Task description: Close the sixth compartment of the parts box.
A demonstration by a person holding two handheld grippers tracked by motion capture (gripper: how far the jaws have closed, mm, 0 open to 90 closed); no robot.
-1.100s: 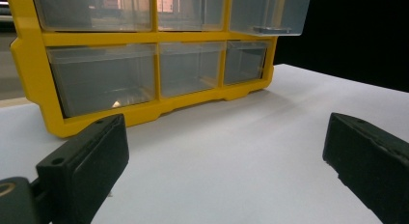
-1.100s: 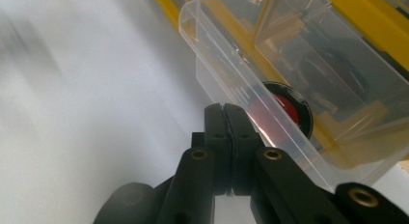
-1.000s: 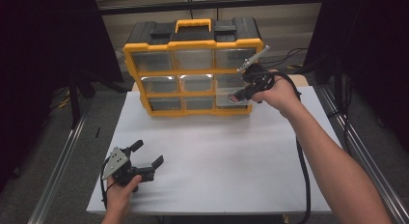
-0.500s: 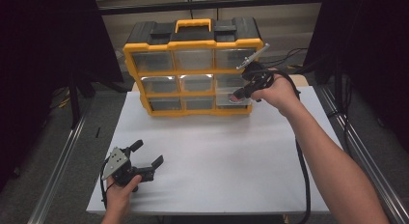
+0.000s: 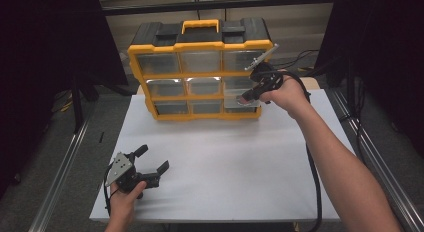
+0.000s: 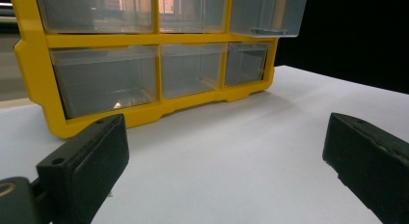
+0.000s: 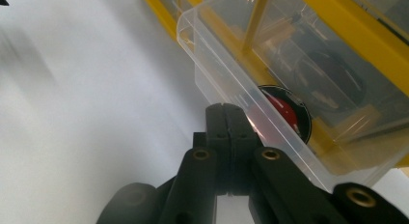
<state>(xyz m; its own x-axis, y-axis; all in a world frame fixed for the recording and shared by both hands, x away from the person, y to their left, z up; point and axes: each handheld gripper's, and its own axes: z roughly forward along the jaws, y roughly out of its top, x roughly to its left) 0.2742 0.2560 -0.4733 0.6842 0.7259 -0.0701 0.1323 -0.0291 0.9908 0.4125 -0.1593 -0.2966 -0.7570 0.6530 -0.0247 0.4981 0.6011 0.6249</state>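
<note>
On the white worktop [image 5: 225, 157], the clear drawer [image 7: 251, 89], light, rigid and slippery, protrudes from the yellow cabinet's [image 5: 200, 47] right column, right tongs [image 7: 226, 113] clamped on its front lip, left tongs [image 5: 150, 159] open.

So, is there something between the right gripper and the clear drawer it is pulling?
Nothing visible does. The right gripper already sits at the front wall of the clear drawer, jaws shut together, and the drawer sticks out of the yellow organizer.
</note>
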